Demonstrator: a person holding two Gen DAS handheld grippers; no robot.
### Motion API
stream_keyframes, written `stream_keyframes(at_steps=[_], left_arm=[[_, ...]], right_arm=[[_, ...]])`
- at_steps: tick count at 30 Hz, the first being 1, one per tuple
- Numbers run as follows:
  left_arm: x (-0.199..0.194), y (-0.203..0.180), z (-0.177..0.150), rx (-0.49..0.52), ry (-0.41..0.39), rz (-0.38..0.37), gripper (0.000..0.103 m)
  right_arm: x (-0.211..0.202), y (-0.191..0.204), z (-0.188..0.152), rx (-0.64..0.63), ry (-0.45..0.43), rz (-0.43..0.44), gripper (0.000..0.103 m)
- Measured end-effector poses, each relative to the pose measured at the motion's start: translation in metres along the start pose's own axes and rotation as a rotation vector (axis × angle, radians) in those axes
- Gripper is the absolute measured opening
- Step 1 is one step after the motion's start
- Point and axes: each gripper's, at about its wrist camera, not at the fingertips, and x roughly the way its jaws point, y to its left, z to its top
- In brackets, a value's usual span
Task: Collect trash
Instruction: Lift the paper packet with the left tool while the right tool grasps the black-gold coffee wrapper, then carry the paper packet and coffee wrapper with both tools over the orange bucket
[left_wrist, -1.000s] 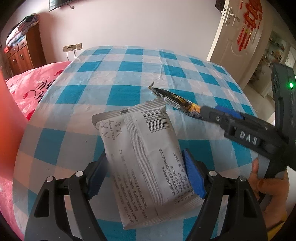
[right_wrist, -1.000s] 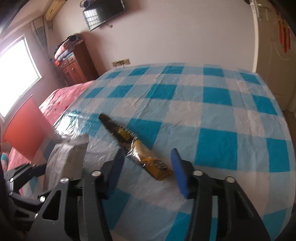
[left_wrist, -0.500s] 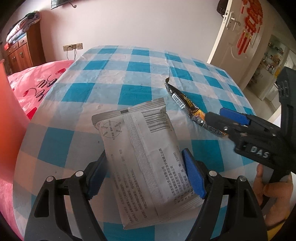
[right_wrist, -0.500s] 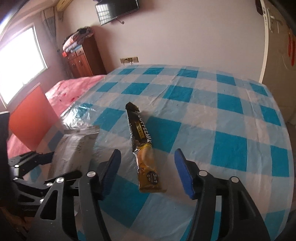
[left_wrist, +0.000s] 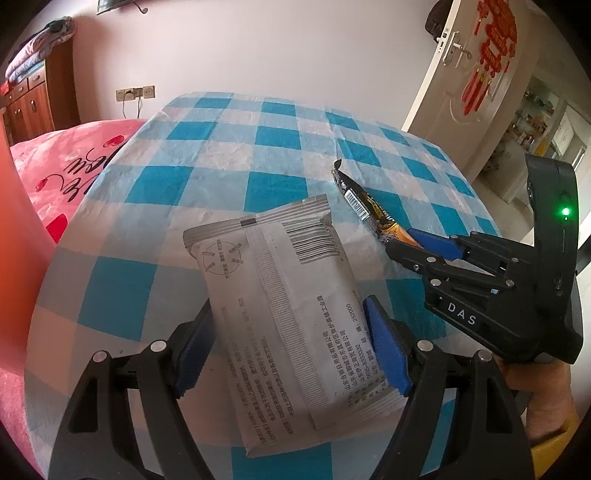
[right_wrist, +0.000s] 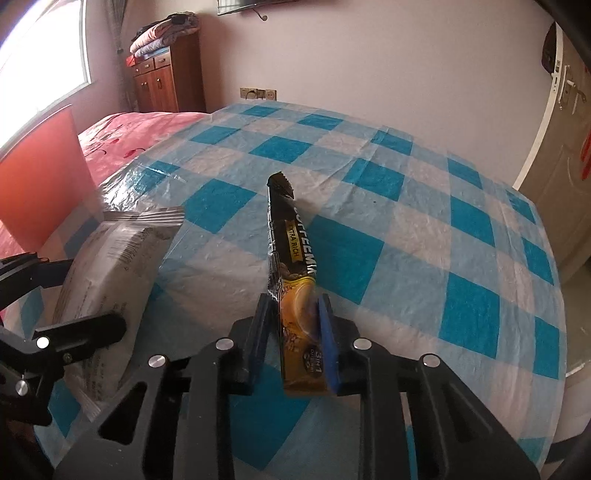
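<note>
My left gripper (left_wrist: 291, 336) is shut on a grey printed wrapper (left_wrist: 280, 291) and holds it above the checked tablecloth (left_wrist: 221, 155). The wrapper also shows at the left of the right wrist view (right_wrist: 110, 258). My right gripper (right_wrist: 293, 317) is shut on the yellow end of a black and gold coffee-mix sachet (right_wrist: 291, 266), which sticks out forward over the cloth. In the left wrist view the right gripper (left_wrist: 406, 243) holds the sachet (left_wrist: 364, 206) to the right of the grey wrapper.
An orange-red bin (right_wrist: 37, 166) stands at the left, beside a pink bedspread (left_wrist: 66, 162). A wooden cabinet (right_wrist: 166, 77) stands against the back wall. A door (left_wrist: 472, 74) is at the right. The table edge (right_wrist: 554, 332) drops off at the right.
My right gripper has closed on the sachet's yellow end; half a second ago its jaws were open around it. My left gripper still holds the grey wrapper.
</note>
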Motion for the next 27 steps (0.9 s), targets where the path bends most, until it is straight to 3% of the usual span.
stream_keyframes(at_steps=[8,27], left_arm=[[0.0,0.012,-0.003,-0.016,0.005,-0.029,0.078],[-0.031,0.028,-0.004,-0.008,-0.063,-0.075,0.078]], right_arm=[[-0.006,0.001,-0.002,0.031,-0.015,0.004,0.018],[-0.041,0.013,-0.015,0.174,-0.072,-0.01,0.017]])
